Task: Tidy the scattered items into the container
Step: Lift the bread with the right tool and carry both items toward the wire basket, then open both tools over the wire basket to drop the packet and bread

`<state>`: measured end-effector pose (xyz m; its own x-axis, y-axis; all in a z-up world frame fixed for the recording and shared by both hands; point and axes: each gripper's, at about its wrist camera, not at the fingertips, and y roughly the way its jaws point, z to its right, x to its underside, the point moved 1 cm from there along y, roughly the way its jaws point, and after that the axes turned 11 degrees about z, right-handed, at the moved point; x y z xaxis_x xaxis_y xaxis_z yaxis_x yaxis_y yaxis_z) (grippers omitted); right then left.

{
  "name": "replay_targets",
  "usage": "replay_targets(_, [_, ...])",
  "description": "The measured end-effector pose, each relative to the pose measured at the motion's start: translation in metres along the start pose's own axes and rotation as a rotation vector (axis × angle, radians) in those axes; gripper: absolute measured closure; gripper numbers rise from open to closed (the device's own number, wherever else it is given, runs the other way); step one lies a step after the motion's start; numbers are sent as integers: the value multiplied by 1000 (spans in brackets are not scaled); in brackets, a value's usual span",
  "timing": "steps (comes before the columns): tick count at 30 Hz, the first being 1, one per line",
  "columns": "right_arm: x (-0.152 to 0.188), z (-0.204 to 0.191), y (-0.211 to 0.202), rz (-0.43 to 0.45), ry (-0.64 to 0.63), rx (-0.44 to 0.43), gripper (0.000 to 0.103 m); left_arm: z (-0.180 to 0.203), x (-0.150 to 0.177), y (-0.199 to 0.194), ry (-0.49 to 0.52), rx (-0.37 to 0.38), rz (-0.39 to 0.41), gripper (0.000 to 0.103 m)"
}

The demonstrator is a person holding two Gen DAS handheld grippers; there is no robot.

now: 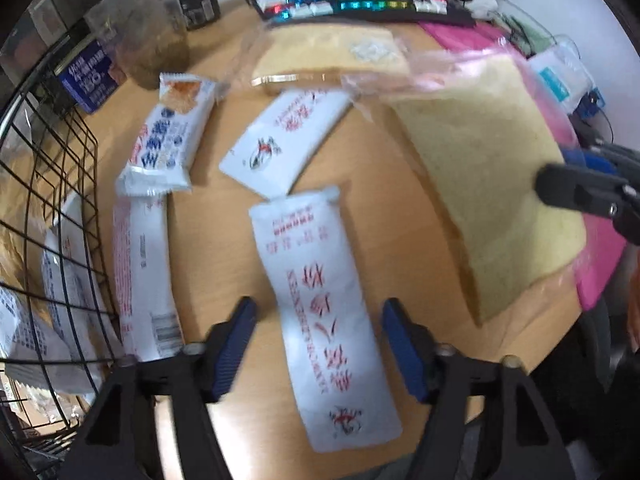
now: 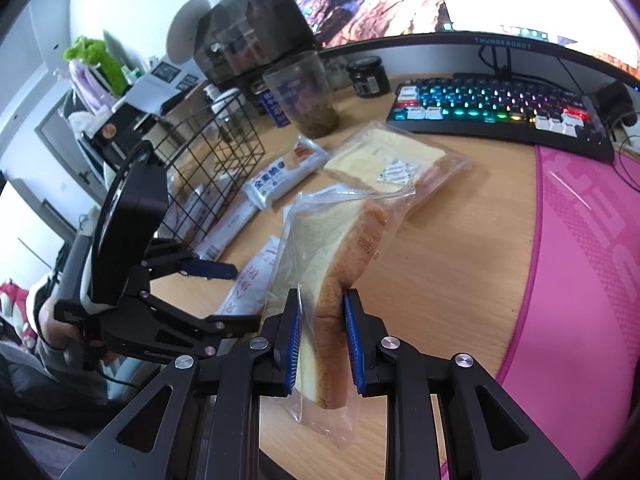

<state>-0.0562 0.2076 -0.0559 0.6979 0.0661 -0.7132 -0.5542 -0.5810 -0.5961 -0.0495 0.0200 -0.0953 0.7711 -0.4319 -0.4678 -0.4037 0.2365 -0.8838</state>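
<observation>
Wire basket [image 1: 60, 184] holds white packets [image 1: 64, 280]; right tool [image 2: 322, 340] grips bagged bread [image 2: 332, 256].

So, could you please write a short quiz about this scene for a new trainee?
1. True or false: the right tongs are shut on the bagged bread slice.
2. What lies between the open left tongs? A) white sachet B) keyboard C) jar
3. Fill in: the wire basket already holds some white ____.

Key:
1. True.
2. A, the white sachet; the tongs are open around it, not gripping.
3. Packets.
</observation>
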Motion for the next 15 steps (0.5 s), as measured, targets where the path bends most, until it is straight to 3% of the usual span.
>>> replay_targets(6, [-3,1,-9,29,-9,10,80,0,-1,-8,-5,8,19,60])
replay_targets(15, [-26,-32,-25,105,-83,-1,81,-12,-16,-75,-55,-13,200,60])
